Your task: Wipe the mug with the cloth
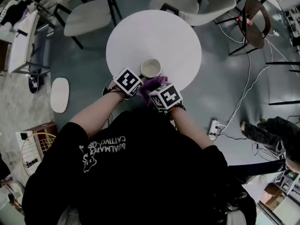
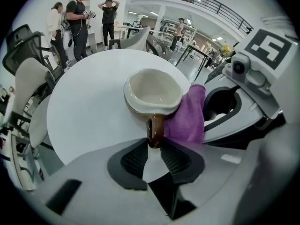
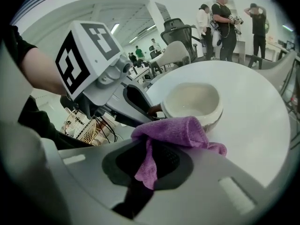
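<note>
Cream mug, glossy brown handle; purple cloth; plain white table; black shirt, white lettering.

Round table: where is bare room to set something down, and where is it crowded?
Free: the far half of the table, beyond the mug, and the strips to either side of it. Crowded: the near edge, where the left gripper, right gripper and cloth gather round the mug.
</note>
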The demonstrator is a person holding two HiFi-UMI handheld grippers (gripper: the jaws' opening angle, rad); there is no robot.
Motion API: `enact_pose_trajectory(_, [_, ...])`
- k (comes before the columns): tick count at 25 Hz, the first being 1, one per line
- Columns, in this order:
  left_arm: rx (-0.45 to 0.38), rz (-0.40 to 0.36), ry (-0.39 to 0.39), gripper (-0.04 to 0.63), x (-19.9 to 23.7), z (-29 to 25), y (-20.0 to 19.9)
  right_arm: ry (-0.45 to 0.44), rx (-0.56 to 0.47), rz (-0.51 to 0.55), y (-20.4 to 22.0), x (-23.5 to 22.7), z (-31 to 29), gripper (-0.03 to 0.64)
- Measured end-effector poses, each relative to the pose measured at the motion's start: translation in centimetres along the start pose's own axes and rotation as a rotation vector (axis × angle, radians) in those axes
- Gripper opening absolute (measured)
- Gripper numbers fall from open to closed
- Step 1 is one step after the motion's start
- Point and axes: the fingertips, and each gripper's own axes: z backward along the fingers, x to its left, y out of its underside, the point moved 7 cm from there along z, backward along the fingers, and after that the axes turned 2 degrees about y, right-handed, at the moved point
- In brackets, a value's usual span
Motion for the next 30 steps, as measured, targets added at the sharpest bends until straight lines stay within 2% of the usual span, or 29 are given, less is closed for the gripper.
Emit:
enact_pose_trajectory(8, [-0.116, -0.021, -0.091, 0.094, 0.3, 1.6, 1.7, 0.108, -0.099, -0.060, 0.2, 0.4, 2.2, 0.044])
enact_pose_trajectory(14, [-0.234, 0.031, -0.094, 0.098, 0.3, 4.8, 2.1, 0.157, -0.188, -0.104, -1.6, 0.7, 5.0, 0.046])
enact_pose_trajectory(19, [-0.316, 0.033, -0.094, 0.080, -0.8, 8.1, 1.7, 0.176, -0.300, -0.169, -3.3, 0.9, 8.7, 0.046])
enact_pose_trajectory(23, [-0.477, 0.034, -0.038, 0.002, -3.1, 12.3, 0.8, 0.166, -0.426, -0.214, -4.6, 2.0, 12.3, 0.046])
enact_pose_trajectory(26, [-0.632, 0.009, 0.028, 0.003, -5.8, 16.4, -1.4, 0.131, -0.546, -0.202, -6.9, 3.7, 16.4, 0.046])
enact_pose_trajectory(30, [-0.852, -0.056, 0.044, 0.003, -9.8, 23.5, -4.8, 0.016, -0.767, -0.137, -11.1, 6.4, 23.9, 0.046])
